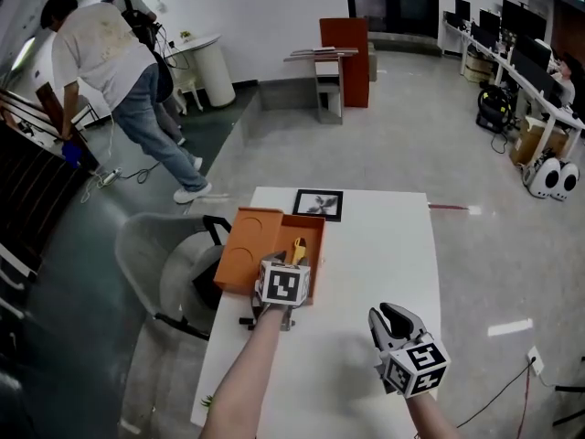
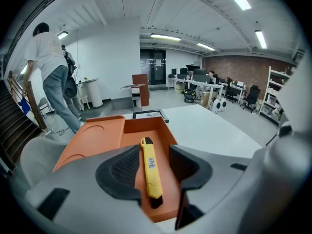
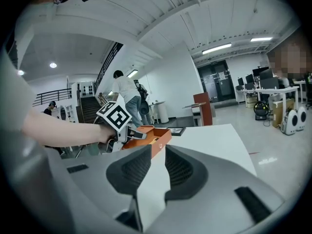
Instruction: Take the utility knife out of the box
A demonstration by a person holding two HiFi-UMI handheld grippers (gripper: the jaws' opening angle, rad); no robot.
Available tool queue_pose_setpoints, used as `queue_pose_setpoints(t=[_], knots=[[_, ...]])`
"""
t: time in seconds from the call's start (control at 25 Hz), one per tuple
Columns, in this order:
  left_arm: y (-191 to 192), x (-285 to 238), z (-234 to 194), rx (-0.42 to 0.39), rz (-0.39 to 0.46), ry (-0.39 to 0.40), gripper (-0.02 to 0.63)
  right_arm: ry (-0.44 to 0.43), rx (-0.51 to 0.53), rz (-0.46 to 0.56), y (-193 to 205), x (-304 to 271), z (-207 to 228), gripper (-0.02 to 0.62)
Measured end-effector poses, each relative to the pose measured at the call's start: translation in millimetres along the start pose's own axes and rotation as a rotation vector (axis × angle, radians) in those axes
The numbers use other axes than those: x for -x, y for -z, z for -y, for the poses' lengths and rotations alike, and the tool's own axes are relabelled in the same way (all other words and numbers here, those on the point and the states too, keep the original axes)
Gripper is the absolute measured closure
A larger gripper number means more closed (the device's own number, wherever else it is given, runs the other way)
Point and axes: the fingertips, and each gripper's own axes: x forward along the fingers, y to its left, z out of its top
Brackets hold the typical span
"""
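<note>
An orange box (image 1: 247, 245) lies open on the white table (image 1: 375, 254), its lid folded out to the left. In its tray (image 2: 161, 130) lies a yellow utility knife (image 2: 150, 167) with a black end, lengthwise toward me. My left gripper (image 2: 153, 172) is lowered over the tray, one jaw on each side of the knife; the pads (image 2: 124, 169) do not touch it. In the head view that gripper (image 1: 285, 273) sits at the box's near end, by the knife (image 1: 298, 248). My right gripper (image 3: 157, 167) hovers open and empty over bare table, right of the box (image 3: 153, 139).
A black-framed marker card (image 1: 319, 204) lies at the table's far edge behind the box. A grey chair (image 1: 169, 268) stands against the table's left side. A person (image 1: 110, 62) walks at the back left. Desks line the far right wall.
</note>
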Motion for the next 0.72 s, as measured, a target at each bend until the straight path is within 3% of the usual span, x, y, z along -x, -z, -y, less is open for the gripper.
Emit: queue_pose_setpoints(t=[0.72], knots=[[7,-47,6,-0.140,-0.204,0.000,0.425,0.001,-0.013,-0.034,5,-23,13,0.525]])
